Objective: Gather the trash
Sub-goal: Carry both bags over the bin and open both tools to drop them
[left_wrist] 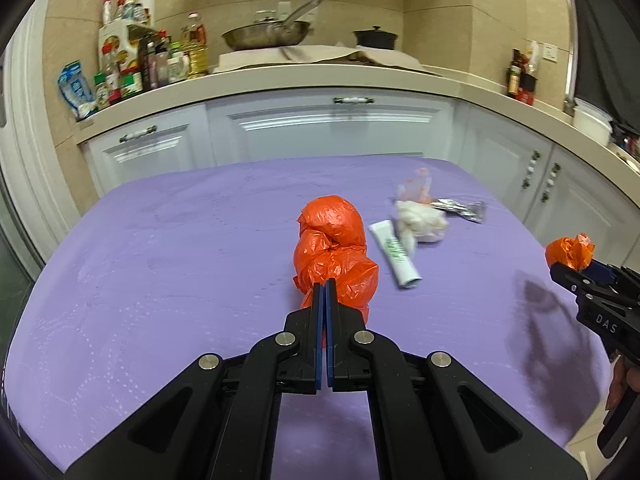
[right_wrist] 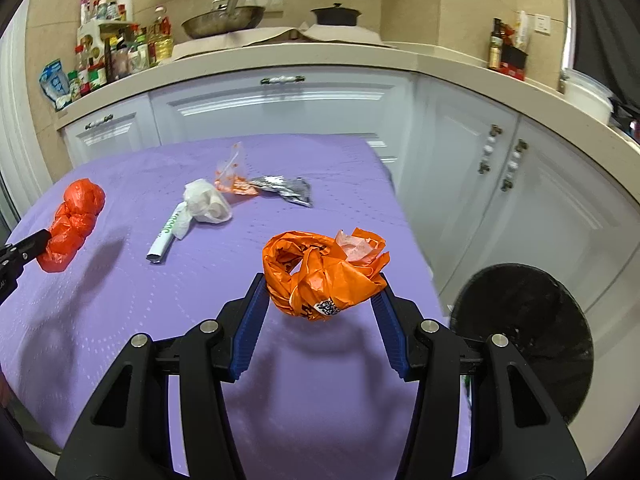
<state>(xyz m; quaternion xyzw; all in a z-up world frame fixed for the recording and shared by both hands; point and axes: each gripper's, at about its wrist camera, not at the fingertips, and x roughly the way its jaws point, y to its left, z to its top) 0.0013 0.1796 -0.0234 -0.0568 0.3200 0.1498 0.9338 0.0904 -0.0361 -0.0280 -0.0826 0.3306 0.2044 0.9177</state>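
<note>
My left gripper is shut on the near end of a knotted red plastic bag, which also shows in the right wrist view. My right gripper is shut on a crumpled orange plastic bag and holds it above the purple table near its right edge; that bag also shows at the right of the left wrist view. A white tube, a white crumpled bag, a clear wrapper with orange bits and a silver foil wrapper lie on the table.
A black trash bin stands on the floor to the right of the table. White kitchen cabinets and a countertop with bottles, a pan and a black pot are behind the table.
</note>
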